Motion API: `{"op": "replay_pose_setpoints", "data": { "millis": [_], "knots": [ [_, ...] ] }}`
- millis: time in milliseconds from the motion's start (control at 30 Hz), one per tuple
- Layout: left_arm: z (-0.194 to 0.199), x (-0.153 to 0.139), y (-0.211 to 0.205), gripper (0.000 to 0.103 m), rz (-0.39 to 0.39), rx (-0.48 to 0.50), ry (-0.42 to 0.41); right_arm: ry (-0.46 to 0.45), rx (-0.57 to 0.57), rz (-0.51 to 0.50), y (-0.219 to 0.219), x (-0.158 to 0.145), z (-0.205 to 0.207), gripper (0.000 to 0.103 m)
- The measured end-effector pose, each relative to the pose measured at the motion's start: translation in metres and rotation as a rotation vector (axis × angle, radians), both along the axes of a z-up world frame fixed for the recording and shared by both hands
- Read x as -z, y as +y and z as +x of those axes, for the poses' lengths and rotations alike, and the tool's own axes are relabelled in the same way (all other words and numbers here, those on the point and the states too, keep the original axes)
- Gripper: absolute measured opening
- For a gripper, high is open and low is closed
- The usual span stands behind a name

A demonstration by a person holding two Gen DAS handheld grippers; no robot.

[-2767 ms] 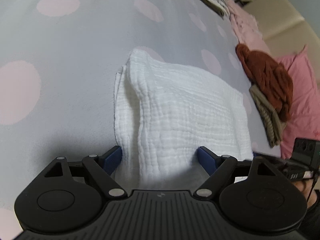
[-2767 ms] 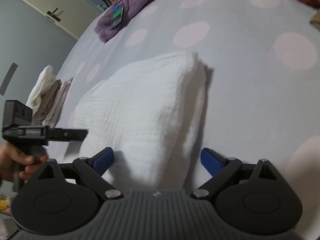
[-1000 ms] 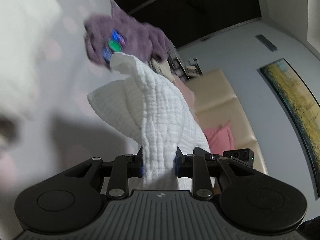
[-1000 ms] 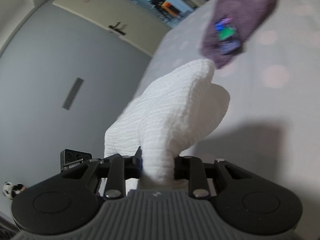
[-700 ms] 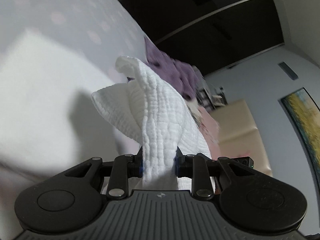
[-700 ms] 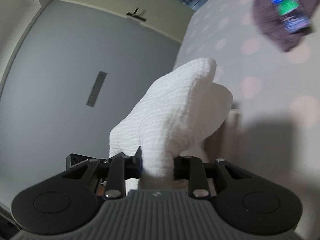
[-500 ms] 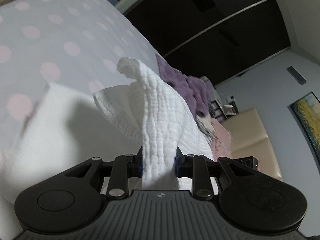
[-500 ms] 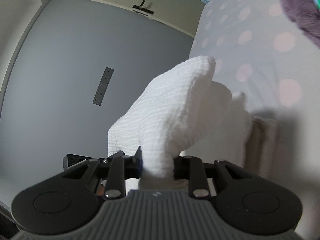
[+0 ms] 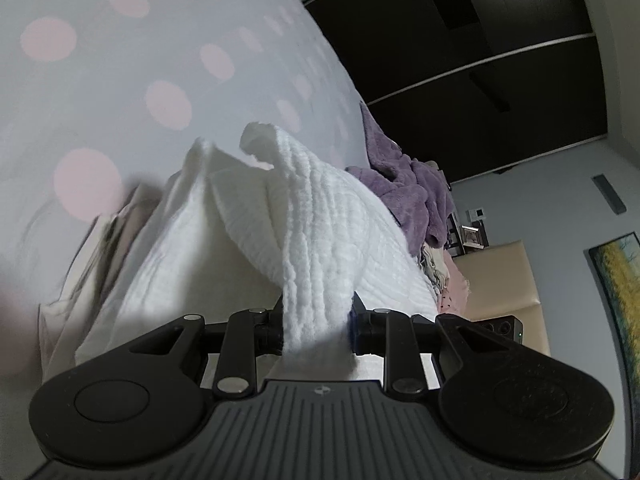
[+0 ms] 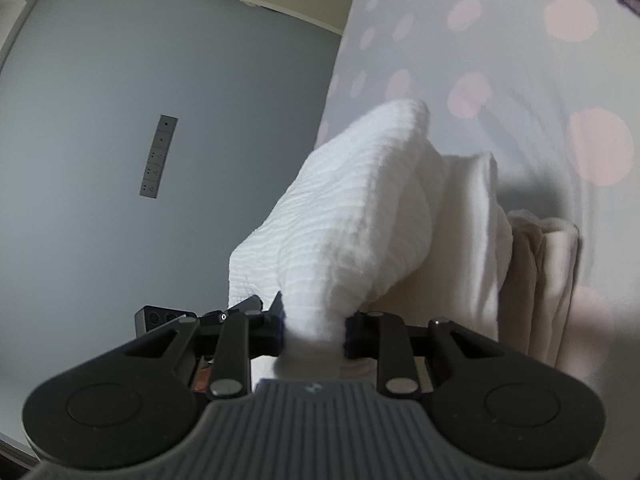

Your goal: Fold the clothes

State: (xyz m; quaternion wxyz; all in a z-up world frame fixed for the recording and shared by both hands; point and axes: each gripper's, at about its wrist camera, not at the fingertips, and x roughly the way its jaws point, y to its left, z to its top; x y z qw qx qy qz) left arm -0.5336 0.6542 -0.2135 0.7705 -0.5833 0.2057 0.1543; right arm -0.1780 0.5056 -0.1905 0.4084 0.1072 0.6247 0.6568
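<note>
Status: the white muslin cloth (image 9: 320, 236) is already folded into a compact bundle and is held clear of the bed. The left gripper (image 9: 316, 324) has its fingers closed on the near end of the cloth at lower centre of the left wrist frame; the fabric is pinched between the pads and rises away toward mid-frame. The right gripper (image 10: 314, 326) is likewise closed on the cloth (image 10: 360, 216) at lower centre of the right wrist frame.

Position: the bundle hangs directly over a stack of folded cloths (image 9: 132, 248) lying on the polka-dot bed cover (image 9: 140, 40). In the right wrist frame the stack (image 10: 548, 264) shows at centre right as several cream and white folded edges, partly covered by the held cloth. Whether the underside of the bundle already touches the stack cannot be determined; the contact zone is hidden behind the fabric.

Completed, as judged from this state: folding of this piece. The piece is judged to be in the placing stage.

Remaining, as judged:
- Lower the bundle onto the stack and align its edges.
- Release both sets of fingers and pull them out without dragging the top layer.
- Process the unfolded purple fleece garment (image 9: 404, 192), which lies crumpled on the bed at centre right of the left wrist frame, with further loose fabric beyond it.

The task as a whole is judged to be partly complete.
</note>
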Motion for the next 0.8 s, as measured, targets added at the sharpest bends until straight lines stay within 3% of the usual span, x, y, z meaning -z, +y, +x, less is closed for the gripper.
{"op": "replay_pose_setpoints", "data": {
  "millis": [133,167,233,300,333,367,433,533,633,667,733,800],
  "knots": [
    [-0.005,0.023,0.003,0.032,-0.041,-0.011,0.017,-0.012,-0.018,-0.015,0.007,0.017,-0.002,0.03],
    [-0.007,0.025,0.003,0.033,-0.034,-0.013,0.011,-0.014,-0.023,-0.019,0.009,0.022,-0.002,0.034],
    [-0.013,0.02,0.0,0.035,0.015,-0.029,-0.012,-0.068,-0.039,0.029,0.004,0.015,0.0,0.045],
    [-0.022,0.001,-0.01,0.037,0.112,-0.077,0.01,-0.128,-0.056,0.084,-0.002,0.006,0.002,0.052],
    [-0.028,-0.011,-0.018,0.037,0.177,-0.111,0.03,-0.158,-0.065,0.111,-0.005,0.001,0.003,0.063],
    [-0.036,-0.025,-0.028,0.037,0.259,-0.158,0.053,-0.22,-0.064,0.145,-0.012,-0.008,0.005,0.068],
    [-0.048,-0.049,-0.047,0.037,0.403,-0.234,0.066,-0.35,-0.041,0.221,-0.026,-0.03,0.012,0.068],
    [-0.045,-0.071,-0.065,0.037,0.527,-0.272,0.008,-0.554,0.006,0.388,-0.042,-0.062,0.002,0.068],
    [-0.014,-0.073,-0.067,0.037,0.579,-0.253,0.004,-0.736,-0.056,0.549,-0.035,-0.08,-0.041,0.063],
    [-0.001,-0.072,-0.068,0.037,0.605,-0.242,0.022,-0.816,-0.069,0.577,-0.031,-0.08,-0.056,0.057],
    [0.024,-0.066,-0.071,0.037,0.689,-0.207,0.139,-0.984,-0.091,0.62,-0.024,-0.077,-0.087,0.054],
    [0.043,-0.053,-0.075,0.037,0.742,-0.182,0.254,-1.062,-0.085,0.609,-0.019,-0.068,-0.098,0.054]
  ]
}}
